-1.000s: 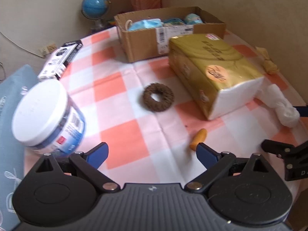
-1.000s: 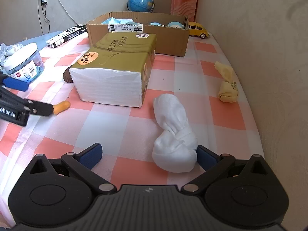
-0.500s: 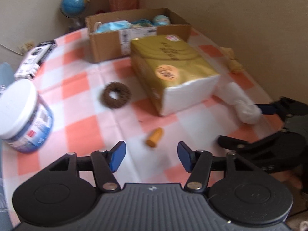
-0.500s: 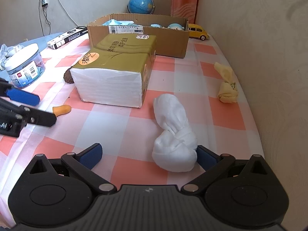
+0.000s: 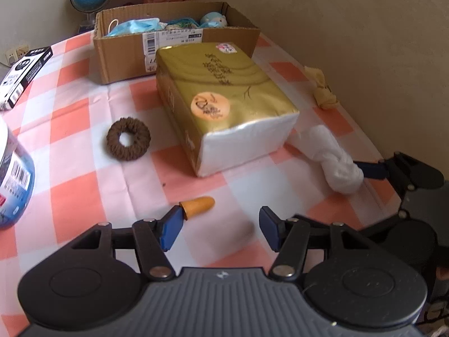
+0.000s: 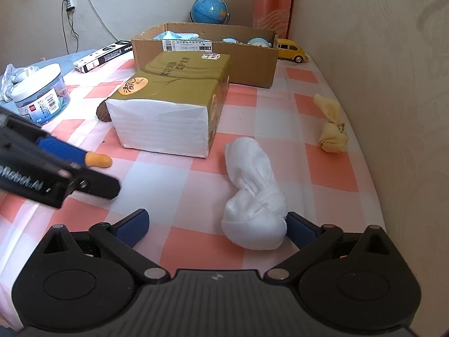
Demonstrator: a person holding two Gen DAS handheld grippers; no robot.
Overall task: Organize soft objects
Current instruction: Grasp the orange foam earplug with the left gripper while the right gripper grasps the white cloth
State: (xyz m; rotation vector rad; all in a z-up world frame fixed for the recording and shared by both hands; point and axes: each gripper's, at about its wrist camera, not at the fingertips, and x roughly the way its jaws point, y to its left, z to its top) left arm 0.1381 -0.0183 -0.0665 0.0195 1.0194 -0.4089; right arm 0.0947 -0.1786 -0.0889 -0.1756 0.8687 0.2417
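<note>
A checked tablecloth (image 5: 73,196) carries a cardboard box (image 5: 123,56), then a gold tissue pack (image 5: 221,104) in front of it. The right gripper (image 6: 216,224) stands wide open, a knotted white sock (image 6: 252,196) lying against its right pad. The left gripper (image 5: 217,224) is half open, gripping nothing, its left pad beside a small orange earplug (image 5: 199,204).

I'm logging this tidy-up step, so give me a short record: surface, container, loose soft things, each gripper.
surface: table with checked cloth
container: cardboard box, open, masks and toys inside
loose soft things: white sock; yellow sock; brown hair tie; orange earplug; tissue pack
left gripper: open, earplug by one pad
right gripper: open, white sock against one pad
</note>
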